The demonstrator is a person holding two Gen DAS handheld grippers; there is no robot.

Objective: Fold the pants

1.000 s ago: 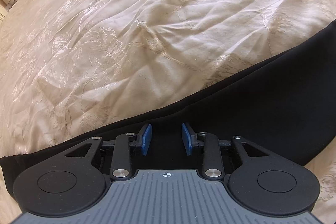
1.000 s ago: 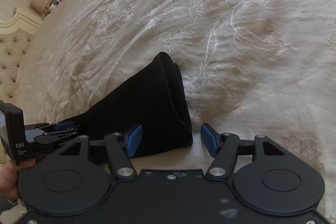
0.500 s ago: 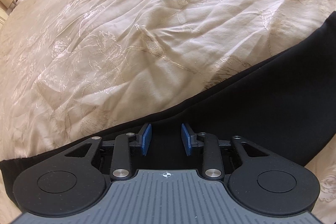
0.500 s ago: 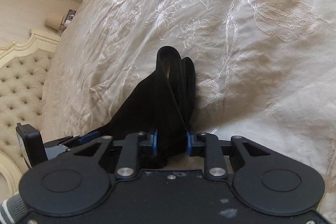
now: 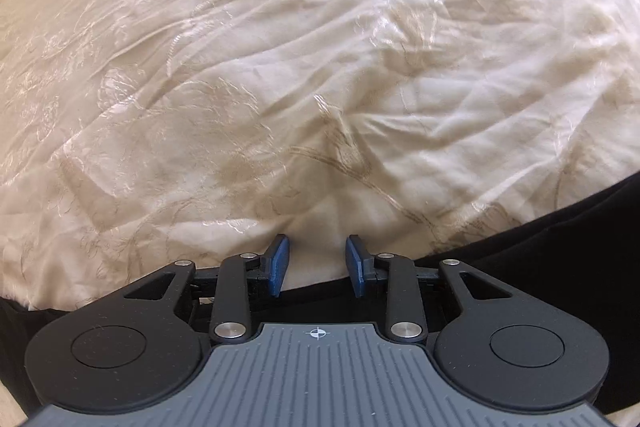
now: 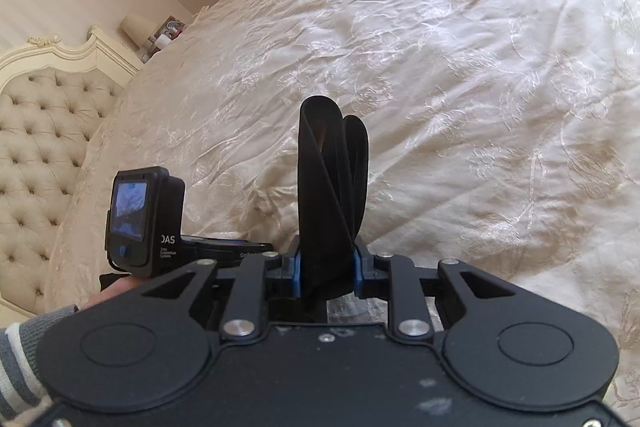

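The black pants [image 5: 560, 247] lie on the cream bedspread [image 5: 280, 67], running under my left gripper from the lower right. My left gripper [image 5: 316, 265] is open, its blue pads [image 5: 278, 263] over the pants' upper edge with bedspread showing between them. In the right wrist view my right gripper [image 6: 326, 267] is shut on the hem end of the pants [image 6: 330, 179], which stands up bunched between the pads, lifted off the bed. The left gripper's camera unit [image 6: 144, 223] and the person's hand show at the left.
A tufted cream headboard [image 6: 44, 147] stands at the far left. A lamp and small items [image 6: 152, 31] sit on a nightstand beyond the bed. The embroidered bedspread [image 6: 480, 87] spreads wide ahead of both grippers.
My right gripper closed on the pant hem and lifted it off the bed. My left gripper moved forward, so its pads now reach past the pants' edge over the bedspread.
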